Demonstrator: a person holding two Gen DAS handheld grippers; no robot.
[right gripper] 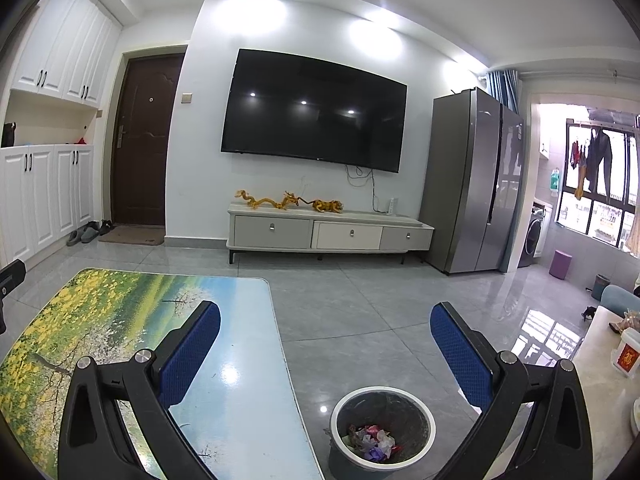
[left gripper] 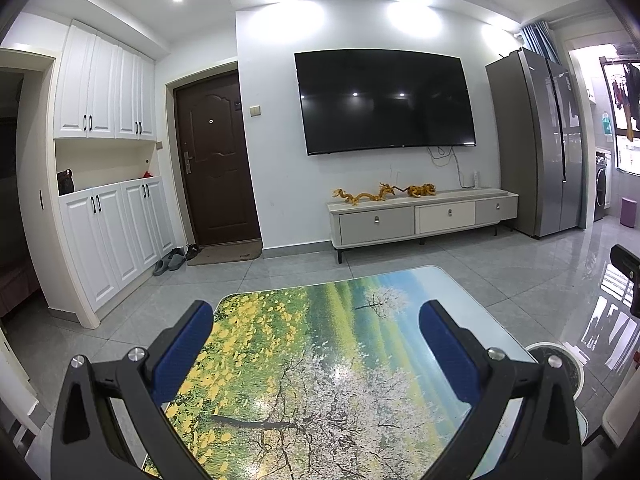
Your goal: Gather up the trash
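Trash bin mostly hidden behind the right finger of the left gripper, only a rim arc showing. Table cut off by the lower edge in both views. Crumpled wrappers in the bin too small to identify. Other gripper clipped at the frame edge.

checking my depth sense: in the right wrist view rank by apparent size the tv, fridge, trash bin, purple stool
1. tv
2. fridge
3. trash bin, though it sits very near the camera, so its size is inflated
4. purple stool
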